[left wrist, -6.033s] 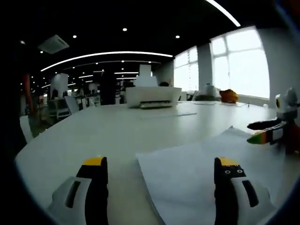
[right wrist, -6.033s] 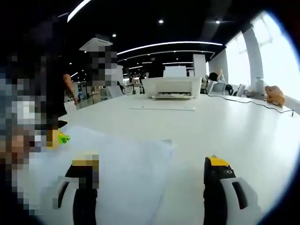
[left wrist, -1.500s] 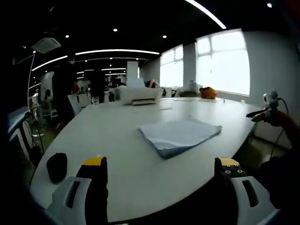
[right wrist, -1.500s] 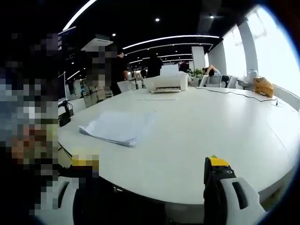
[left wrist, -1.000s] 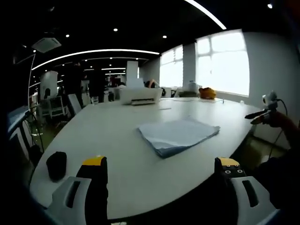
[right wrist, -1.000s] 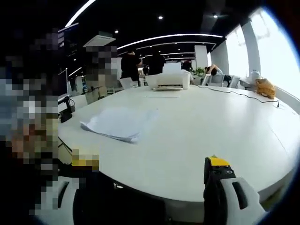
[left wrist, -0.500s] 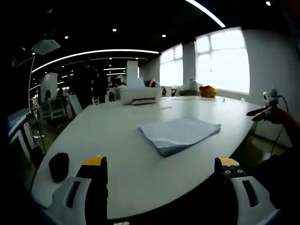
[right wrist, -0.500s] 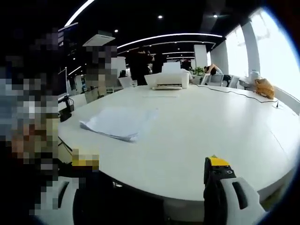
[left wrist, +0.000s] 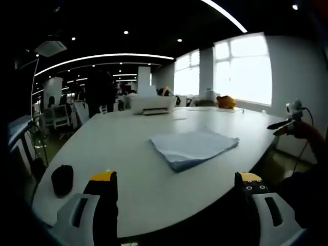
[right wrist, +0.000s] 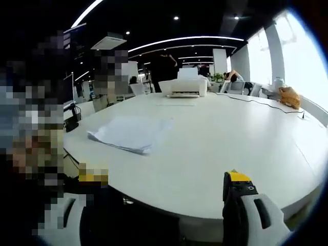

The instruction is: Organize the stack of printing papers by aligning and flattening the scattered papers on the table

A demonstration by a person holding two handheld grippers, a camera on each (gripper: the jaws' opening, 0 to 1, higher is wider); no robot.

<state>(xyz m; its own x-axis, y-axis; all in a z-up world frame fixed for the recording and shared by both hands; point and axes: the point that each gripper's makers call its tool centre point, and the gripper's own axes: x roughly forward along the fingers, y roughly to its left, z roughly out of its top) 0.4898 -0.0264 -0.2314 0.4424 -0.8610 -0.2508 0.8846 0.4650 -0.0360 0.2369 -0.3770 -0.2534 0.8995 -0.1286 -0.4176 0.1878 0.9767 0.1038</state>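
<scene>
left gripper view: paper stack (left wrist: 193, 147) on table (left wrist: 123, 148); no writing legible.

In the right gripper view my left jaw is half covered by blur, the small dark thing (left wrist: 61, 180) at the table (left wrist: 128, 148) edge I cannot identify, distant people stay too dark

Dim interior overall. Overexposed windows (left wrist: 243, 72) at right, washed out white. Curved ceiling light strips (left wrist: 110, 57) and spot lamps overhead. Soft glare across white surface (right wrist: 230, 138). Strong fisheye bending at edges; background soft, slightly blurred.
</scene>
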